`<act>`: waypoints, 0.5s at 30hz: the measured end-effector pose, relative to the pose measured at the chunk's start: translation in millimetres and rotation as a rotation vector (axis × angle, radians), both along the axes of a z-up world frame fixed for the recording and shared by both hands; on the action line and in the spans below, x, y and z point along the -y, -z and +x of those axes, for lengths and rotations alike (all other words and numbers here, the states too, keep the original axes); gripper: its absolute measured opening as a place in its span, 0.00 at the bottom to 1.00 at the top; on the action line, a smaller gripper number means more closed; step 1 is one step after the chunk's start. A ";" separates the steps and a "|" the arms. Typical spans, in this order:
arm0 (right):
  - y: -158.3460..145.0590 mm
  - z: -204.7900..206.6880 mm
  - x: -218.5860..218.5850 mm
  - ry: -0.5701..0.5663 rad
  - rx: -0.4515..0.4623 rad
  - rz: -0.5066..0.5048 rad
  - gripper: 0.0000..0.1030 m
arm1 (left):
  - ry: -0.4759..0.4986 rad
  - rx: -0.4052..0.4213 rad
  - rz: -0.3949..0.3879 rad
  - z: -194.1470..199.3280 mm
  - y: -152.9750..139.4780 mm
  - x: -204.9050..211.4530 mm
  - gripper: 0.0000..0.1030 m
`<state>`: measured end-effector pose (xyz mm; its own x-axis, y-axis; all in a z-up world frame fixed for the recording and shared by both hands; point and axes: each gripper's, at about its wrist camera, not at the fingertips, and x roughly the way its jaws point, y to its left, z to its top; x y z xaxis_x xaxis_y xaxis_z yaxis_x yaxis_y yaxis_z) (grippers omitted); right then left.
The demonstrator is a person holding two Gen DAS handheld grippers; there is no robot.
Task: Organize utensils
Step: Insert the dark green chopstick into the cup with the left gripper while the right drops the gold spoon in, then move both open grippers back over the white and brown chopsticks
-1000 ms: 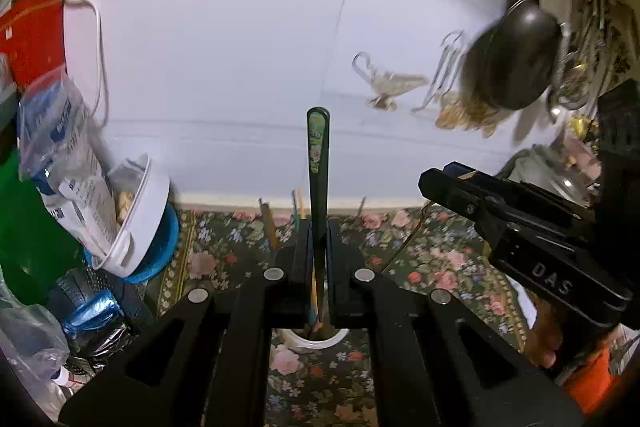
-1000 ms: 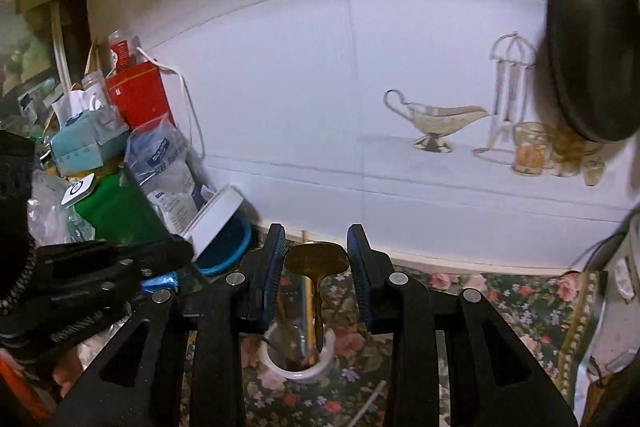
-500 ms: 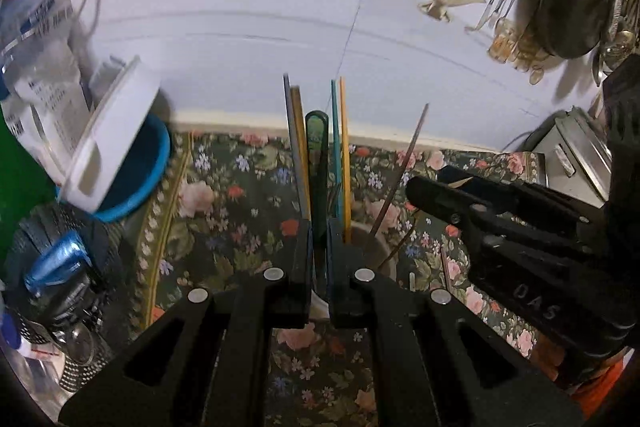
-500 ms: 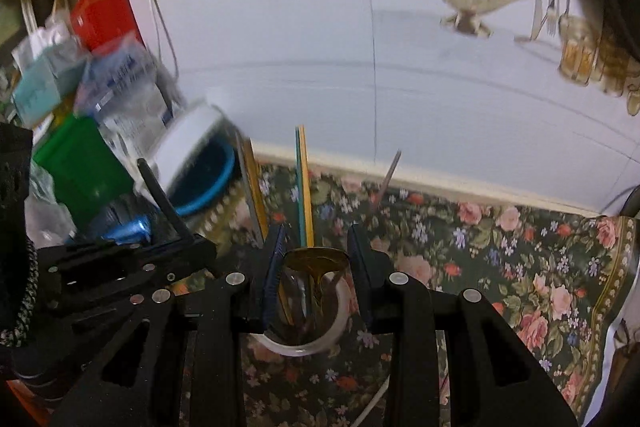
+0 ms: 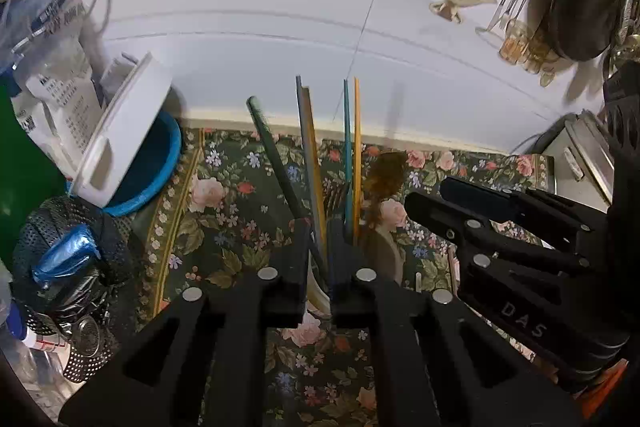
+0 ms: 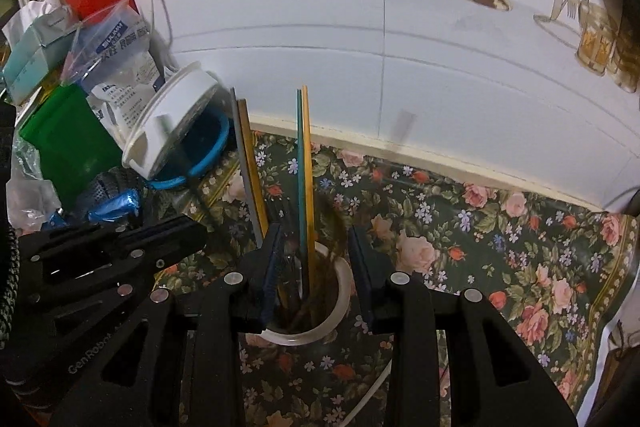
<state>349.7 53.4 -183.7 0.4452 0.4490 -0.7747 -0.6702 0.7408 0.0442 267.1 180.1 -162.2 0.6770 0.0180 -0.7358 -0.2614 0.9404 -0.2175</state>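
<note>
Both grippers hang over the white ceramic cup (image 6: pixel 308 311) on the flowered tabletop (image 6: pixel 500 239). The right gripper (image 6: pixel 314 247) has its jaws spread, and a blurred brass spoon (image 5: pixel 384 183) is dropping in. The left gripper (image 5: pixel 318 247) has its jaws slightly parted around a dark green-handled utensil (image 5: pixel 276 163) standing in the cup. Best to lift both away straight, clear of the coloured chopsticks (image 6: pixel 304 163).

The green-handled utensil (image 5: pixel 276 163) now leans free in the cup (image 6: pixel 320 323); both grippers have released.

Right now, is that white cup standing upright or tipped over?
Upright. In the right wrist view the white cup stands on the floral cloth with its round rim facing up, and chopsticks poke out of it.
</note>
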 end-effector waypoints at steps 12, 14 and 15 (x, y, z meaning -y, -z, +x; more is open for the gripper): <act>-40.3 -25.7 29.9 -0.015 0.087 0.051 0.36 | 0.010 0.110 0.064 -33.8 -53.3 22.9 0.12; -46.7 -32.4 37.8 -0.007 0.101 0.053 0.39 | 0.015 0.120 0.067 -39.6 -58.2 28.9 0.15; -50.1 -36.5 43.2 -0.006 0.115 0.057 0.42 | 0.018 0.124 0.066 -42.0 -59.6 31.7 0.16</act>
<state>313.2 10.2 -133.6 0.5265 0.4938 -0.6921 -0.6777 0.7353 0.0090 225.1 148.4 -102.7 0.7630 0.0503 -0.6444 -0.2192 0.9580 -0.1848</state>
